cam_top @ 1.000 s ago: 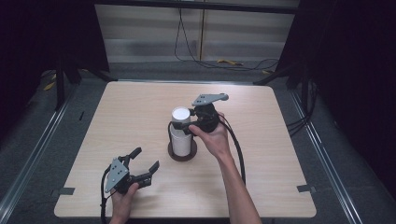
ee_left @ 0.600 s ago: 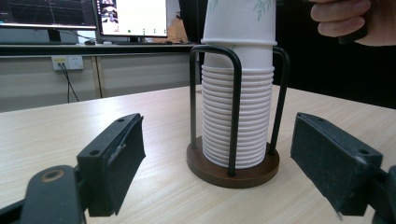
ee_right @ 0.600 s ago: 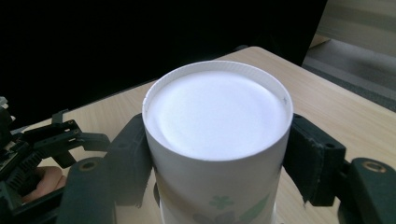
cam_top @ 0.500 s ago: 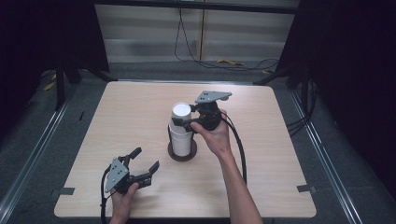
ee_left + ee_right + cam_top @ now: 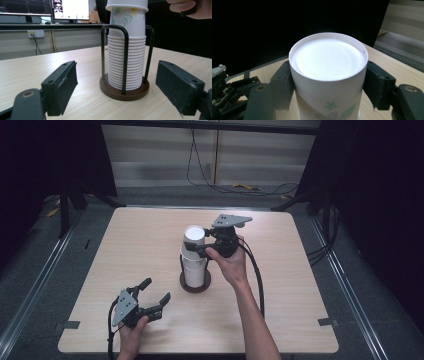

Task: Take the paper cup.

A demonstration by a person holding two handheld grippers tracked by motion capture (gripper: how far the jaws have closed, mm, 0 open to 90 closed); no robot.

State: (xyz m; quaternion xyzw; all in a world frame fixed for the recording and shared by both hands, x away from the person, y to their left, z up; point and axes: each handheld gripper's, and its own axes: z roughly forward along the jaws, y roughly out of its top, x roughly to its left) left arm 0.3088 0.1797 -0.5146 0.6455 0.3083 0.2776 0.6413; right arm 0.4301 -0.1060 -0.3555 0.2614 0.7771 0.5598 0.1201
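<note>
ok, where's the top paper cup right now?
In the high view the top paper cup sits upside down atop the cup stack in the wire holder at table centre, clamped between the right gripper jaws.

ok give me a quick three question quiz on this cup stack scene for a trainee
1. True or false: the right tongs are closed on the top paper cup of the stack.
2. Which best describes the left tongs? A) open, holding nothing, near the table's front edge B) shut on a cup C) gripping the holder's base
3. What keeps the stack of cups upright?

Key:
1. True. In the right gripper view both pads sit against the upturned cup's sides.
2. A
3. A black wire holder on a round dark base, with the bars rising around the stack.
</note>
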